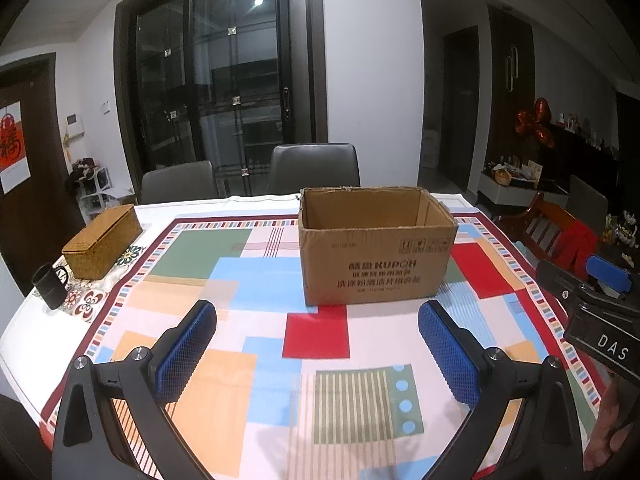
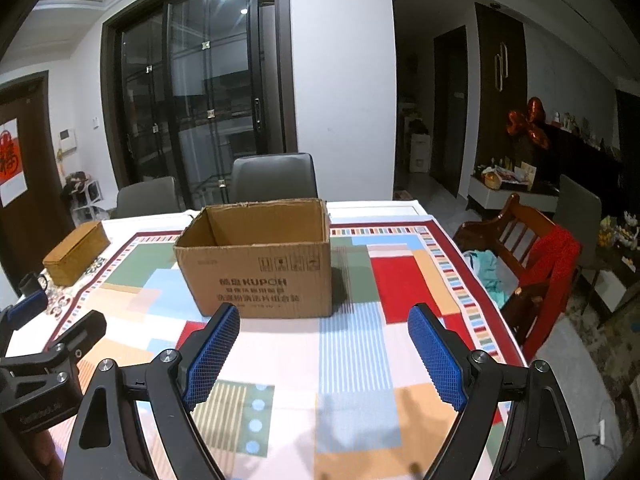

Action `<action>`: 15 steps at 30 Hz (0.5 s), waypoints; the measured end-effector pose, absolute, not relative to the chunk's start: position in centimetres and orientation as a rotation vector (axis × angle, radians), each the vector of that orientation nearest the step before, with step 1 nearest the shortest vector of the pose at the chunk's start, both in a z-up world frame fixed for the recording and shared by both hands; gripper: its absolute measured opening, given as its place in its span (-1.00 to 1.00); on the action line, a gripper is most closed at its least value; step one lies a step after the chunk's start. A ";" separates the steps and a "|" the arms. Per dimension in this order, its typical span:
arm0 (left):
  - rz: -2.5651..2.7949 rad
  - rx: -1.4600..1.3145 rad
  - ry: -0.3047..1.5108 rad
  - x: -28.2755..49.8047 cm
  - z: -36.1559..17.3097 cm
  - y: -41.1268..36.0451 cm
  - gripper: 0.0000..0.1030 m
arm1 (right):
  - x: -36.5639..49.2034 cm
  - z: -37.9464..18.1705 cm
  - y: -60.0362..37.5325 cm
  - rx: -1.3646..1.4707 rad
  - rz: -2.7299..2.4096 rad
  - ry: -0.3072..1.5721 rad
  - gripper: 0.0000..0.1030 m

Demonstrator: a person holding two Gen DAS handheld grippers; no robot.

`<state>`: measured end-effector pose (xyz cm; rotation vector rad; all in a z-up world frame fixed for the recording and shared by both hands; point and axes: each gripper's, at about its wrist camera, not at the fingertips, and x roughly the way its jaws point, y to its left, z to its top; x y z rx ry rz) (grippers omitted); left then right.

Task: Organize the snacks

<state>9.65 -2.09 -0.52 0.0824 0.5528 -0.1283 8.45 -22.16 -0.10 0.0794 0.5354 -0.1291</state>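
An open brown cardboard box with printed lettering stands on the patterned tablecloth, past the middle of the table. What shows of its inside is bare cardboard. My left gripper hovers over the cloth in front of the box, open, nothing between its blue pads. My right gripper is likewise open with nothing in it, just short of the box's near face. Each gripper shows at the edge of the other's view. No snack is visible in either view.
A woven lidded box and a black mug sit at the table's left end. Grey chairs stand behind the table. A wooden chair with red cloth stands at the right side.
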 end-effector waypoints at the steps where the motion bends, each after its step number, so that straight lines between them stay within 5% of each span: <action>1: -0.127 0.084 0.552 9.4 -0.5 -2.0 0.99 | 8.1 -0.2 -22.1 0.080 -0.129 0.539 0.69; 15: -0.115 0.074 0.566 5.9 -1.5 -1.3 0.99 | 4.3 -0.9 -22.1 0.076 -0.152 0.557 0.69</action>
